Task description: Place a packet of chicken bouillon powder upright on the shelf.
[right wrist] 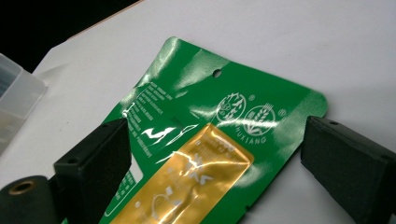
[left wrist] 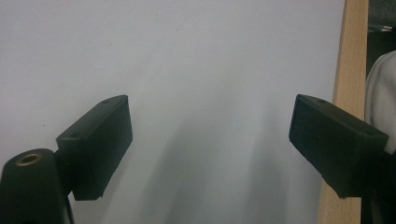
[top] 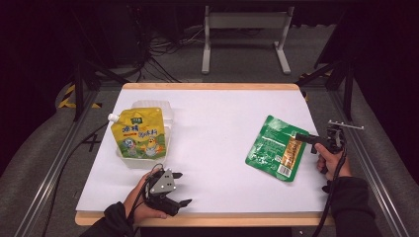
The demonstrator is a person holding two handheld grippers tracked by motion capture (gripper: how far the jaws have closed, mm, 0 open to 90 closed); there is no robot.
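A green foil packet with a gold window lies flat on the right side of the white table. My right gripper hovers open at the packet's right edge. In the right gripper view the green packet lies between and below the two spread jaws, untouched. A yellow spouted pouch rests on top of a clear plastic container at the left. My left gripper stands open near the table's front edge, below the pouch. In its own view the left gripper has only bare table between its jaws.
A wooden rim borders the white tabletop. The clear container also shows at the far left of the right gripper view. Metal rails run along both sides of the table, and a stand and cables sit on the floor behind it.
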